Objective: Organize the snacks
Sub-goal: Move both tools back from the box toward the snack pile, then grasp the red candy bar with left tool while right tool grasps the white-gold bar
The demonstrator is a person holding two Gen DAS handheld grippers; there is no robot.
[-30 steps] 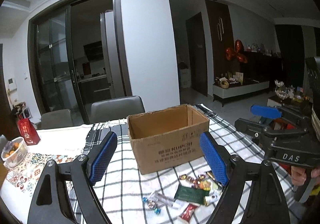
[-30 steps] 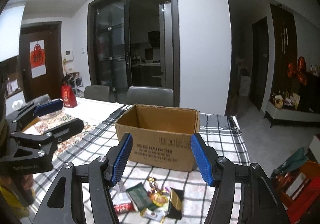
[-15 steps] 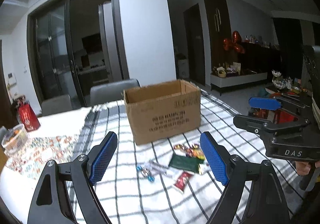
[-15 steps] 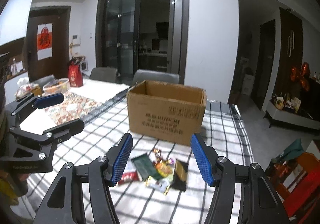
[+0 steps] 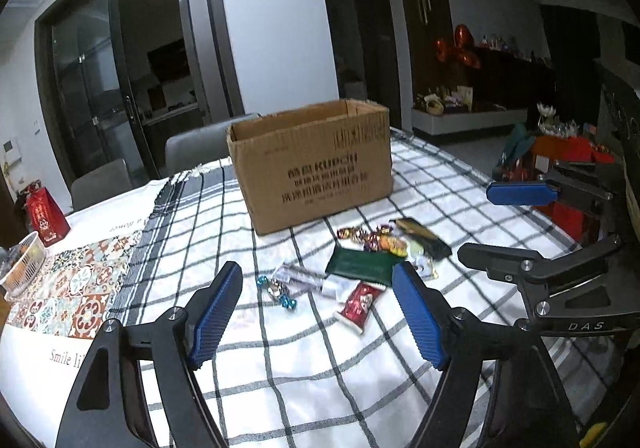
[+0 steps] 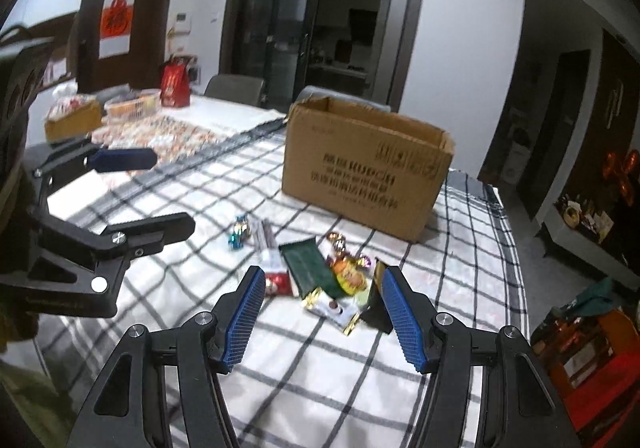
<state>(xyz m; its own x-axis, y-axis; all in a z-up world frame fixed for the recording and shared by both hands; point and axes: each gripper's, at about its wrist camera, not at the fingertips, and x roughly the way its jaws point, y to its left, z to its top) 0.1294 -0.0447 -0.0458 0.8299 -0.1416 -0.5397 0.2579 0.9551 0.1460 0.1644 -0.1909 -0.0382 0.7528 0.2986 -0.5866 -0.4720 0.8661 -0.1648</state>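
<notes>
Left gripper [image 5: 318,314] and right gripper [image 6: 323,315], fingers apart and empty, hover over loose snack packets [image 6: 324,272] before an open cardboard box [image 5: 312,164].

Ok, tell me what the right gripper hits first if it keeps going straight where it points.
Probably the snack pile: the open right gripper aims at the dark green packet there, before the cardboard box. Depth is uncertain.

Loose snack packets [image 5: 360,268] on checked cloth, before open cardboard box [image 5: 312,164]
</notes>
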